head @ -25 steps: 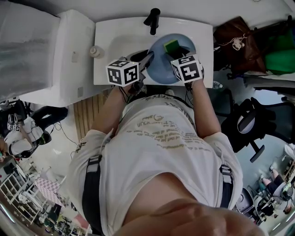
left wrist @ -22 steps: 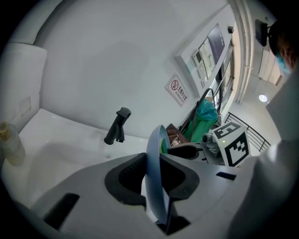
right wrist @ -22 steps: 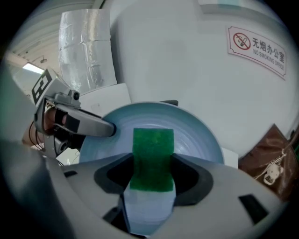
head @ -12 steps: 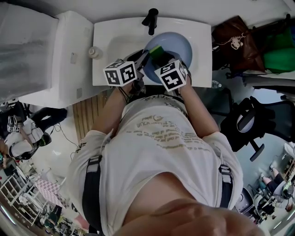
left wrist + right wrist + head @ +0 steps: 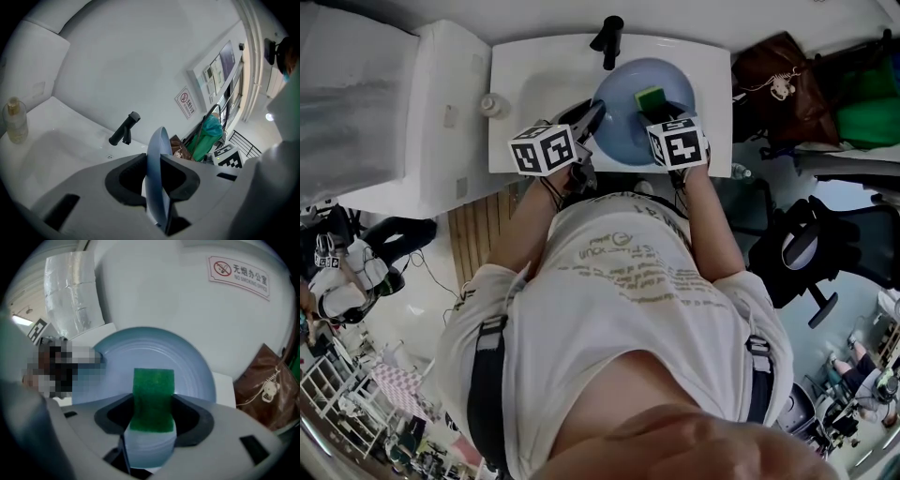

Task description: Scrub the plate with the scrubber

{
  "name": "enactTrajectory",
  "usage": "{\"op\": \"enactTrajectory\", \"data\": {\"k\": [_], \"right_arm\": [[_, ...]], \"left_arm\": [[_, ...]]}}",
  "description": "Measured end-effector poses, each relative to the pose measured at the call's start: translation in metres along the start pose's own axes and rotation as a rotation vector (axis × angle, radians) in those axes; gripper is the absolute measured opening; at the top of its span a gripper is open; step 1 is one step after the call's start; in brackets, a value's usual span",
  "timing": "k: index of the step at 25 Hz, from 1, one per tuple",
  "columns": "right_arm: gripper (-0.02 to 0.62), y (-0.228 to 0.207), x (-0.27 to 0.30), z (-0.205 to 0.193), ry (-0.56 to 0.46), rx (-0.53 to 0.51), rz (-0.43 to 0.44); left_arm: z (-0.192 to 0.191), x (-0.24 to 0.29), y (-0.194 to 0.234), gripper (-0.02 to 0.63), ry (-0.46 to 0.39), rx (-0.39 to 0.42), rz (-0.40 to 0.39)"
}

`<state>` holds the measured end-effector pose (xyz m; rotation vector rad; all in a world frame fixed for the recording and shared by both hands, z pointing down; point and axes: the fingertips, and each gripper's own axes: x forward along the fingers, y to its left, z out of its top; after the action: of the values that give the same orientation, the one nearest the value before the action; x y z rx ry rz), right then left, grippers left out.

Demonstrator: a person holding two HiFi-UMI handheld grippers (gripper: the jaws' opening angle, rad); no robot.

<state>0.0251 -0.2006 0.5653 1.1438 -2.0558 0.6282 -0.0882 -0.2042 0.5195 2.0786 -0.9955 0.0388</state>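
Over one sink (image 5: 534,80), left tongs (image 5: 594,118) tight on one blue plate (image 5: 623,139), right tongs (image 5: 662,105) tight on one green scrubber (image 5: 651,96).

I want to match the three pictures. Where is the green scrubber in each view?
Head view: scrubber, upper centre, over the blue plate.
Left gripper view: not in it.
Right gripper view: scrubber, lower centre, gripped in the right tongs.
Shared landmark: the blue plate, seen in all three views.
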Motion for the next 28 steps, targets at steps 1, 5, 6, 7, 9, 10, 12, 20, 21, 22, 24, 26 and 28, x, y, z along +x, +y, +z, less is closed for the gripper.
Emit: {"op": "enactTrajectory", "data": {"k": [1,5,6,7,9,10,12,20,21,22,24,26,28], "right_arm": [[0.244,-0.008,-0.001,-0.001,-0.001,0.022,-0.012],[0.244,-0.037,-0.008,-0.010,0.011,0.106,-0.074],[0.244,-0.044,-0.011,-0.013,0.017,0.125,-0.092],[0.244,-0.049,-0.012,-0.015,0.020,0.140,-0.103],[0.244,-0.052,-0.013,-0.016,0.021,0.154,-0.110],[0.244,-0.051,-0.013,-0.016,0.022,0.153,-0.113],[0.244,-0.049,-0.012,-0.015,0.020,0.143,-0.126],[0.244,-0.017,0.000,0.001,0.007,0.051,-0.067],[0.244,-0.010,0.001,0.003,0.007,0.035,-0.054],[0.244,-0.003,0.003,0.005,0.008,0.018,-0.042],[0.244,0.013,0.006,0.008,0.011,-0.021,-0.016],[0.244,0.032,0.007,0.012,0.010,-0.061,0.016],[0.244,0.048,0.008,0.015,0.015,-0.120,0.039]], "left_arm": [[0.002,0.000,0.000,0.074,-0.006,-0.006,-0.003],[0.006,-0.001,-0.002,0.074,-0.022,-0.015,-0.012],[0.006,-0.001,-0.002,0.075,-0.023,-0.014,-0.017],[0.006,-0.001,-0.003,0.074,-0.024,-0.014,-0.021],[0.007,-0.001,-0.003,0.075,-0.027,-0.019,-0.023],[0.007,-0.001,-0.002,0.075,-0.029,-0.024,-0.021],[0.008,-0.001,0.000,0.075,-0.034,-0.038,-0.016],[0.011,0.001,0.011,0.075,-0.062,-0.091,0.022],[0.011,0.002,0.013,0.075,-0.064,-0.097,0.029],[0.011,0.002,0.014,0.075,-0.067,-0.101,0.035],[0.011,0.003,0.017,0.075,-0.070,-0.104,0.045],[0.011,0.003,0.018,0.075,-0.070,-0.106,0.057],[0.009,0.003,0.020,0.075,-0.070,-0.114,0.064]]}}
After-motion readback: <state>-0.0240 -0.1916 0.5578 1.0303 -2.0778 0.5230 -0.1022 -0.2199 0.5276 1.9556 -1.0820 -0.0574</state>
